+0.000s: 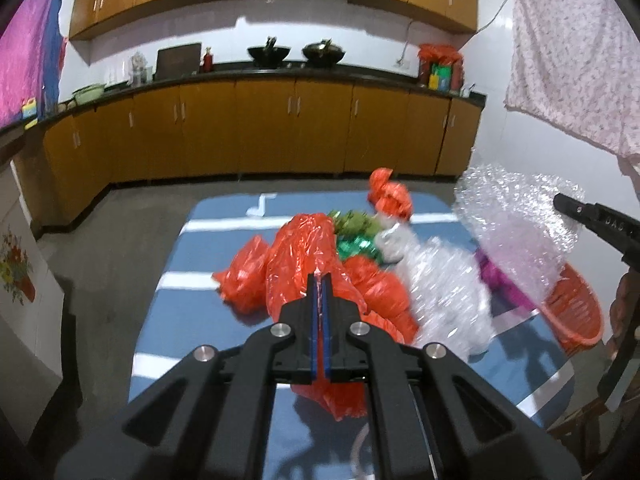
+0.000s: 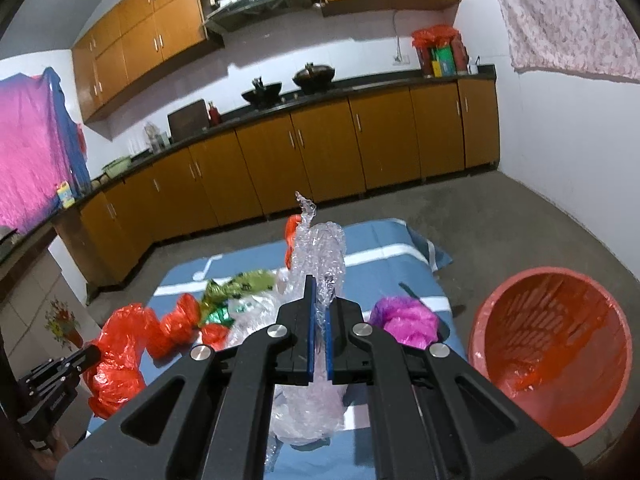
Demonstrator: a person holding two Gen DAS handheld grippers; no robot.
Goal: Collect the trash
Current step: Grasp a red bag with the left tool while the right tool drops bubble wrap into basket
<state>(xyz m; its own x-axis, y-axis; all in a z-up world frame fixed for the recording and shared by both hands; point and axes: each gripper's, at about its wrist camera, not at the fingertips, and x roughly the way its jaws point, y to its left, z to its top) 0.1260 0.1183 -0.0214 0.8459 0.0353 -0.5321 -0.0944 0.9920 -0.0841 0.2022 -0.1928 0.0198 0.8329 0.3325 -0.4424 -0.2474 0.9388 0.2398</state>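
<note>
Trash is lying in a loose heap on the blue-and-white striped table (image 1: 224, 248) — orange bags, a green foil wrapper (image 1: 354, 246), a magenta bag (image 2: 404, 320) and clear plastic.

Left gripper (image 1: 320, 292) is pinching a fold of the orange plastic bag (image 1: 304, 256); its blue pads (image 1: 326, 320) are pressing together with only the thin film between them. The bag is hanging below the fingers and trailing over the heap.

Right gripper (image 2: 319, 296) is pinching the bubble wrap (image 2: 320, 248) between its pads; one twisted end is standing up past the fingertips while the rest is drooping beneath the gripper. In the left wrist view the same wrap (image 1: 520, 216) is spreading out as a wide sheet at the right gripper's tip (image 1: 560, 200), clear of the table.

Red basket (image 2: 500, 300) is standing on the floor just beside the table's right edge, an orange liner showing inside it. Wooden cabinets (image 1: 260, 128) are running along the far wall.
</note>
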